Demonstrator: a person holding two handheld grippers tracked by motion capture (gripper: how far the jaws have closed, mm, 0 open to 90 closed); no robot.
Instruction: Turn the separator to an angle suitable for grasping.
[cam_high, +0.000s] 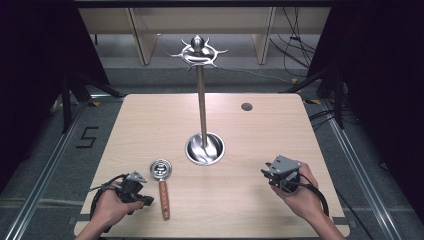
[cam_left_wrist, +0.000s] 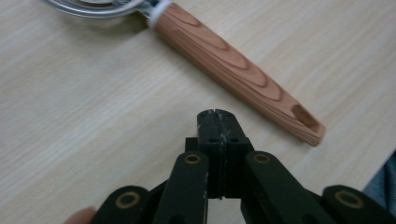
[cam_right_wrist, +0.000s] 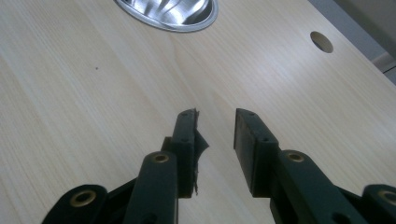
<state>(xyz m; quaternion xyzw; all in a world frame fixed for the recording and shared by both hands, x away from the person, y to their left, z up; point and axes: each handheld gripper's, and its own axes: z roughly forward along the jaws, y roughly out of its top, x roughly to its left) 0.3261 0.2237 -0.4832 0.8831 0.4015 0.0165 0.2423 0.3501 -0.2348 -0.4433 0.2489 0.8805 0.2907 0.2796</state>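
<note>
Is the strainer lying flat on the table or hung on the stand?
Lying flat: the strainer rests on the table, handle toward the person, apart from the stand.

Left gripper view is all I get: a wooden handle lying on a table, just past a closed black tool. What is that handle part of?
Observer: A small strainer. The high view shows its round metal bowl at the handle's far end, lying flat on the table.
Operator: Anything else up there?
Observer: A tall metal stand rises from a round, dish-like base at mid-table, with curved hooks ringing its top.
Operator: And over to the right?
Observer: The right tool is held low over the table's near right part, jaws apart with nothing between them.
</note>
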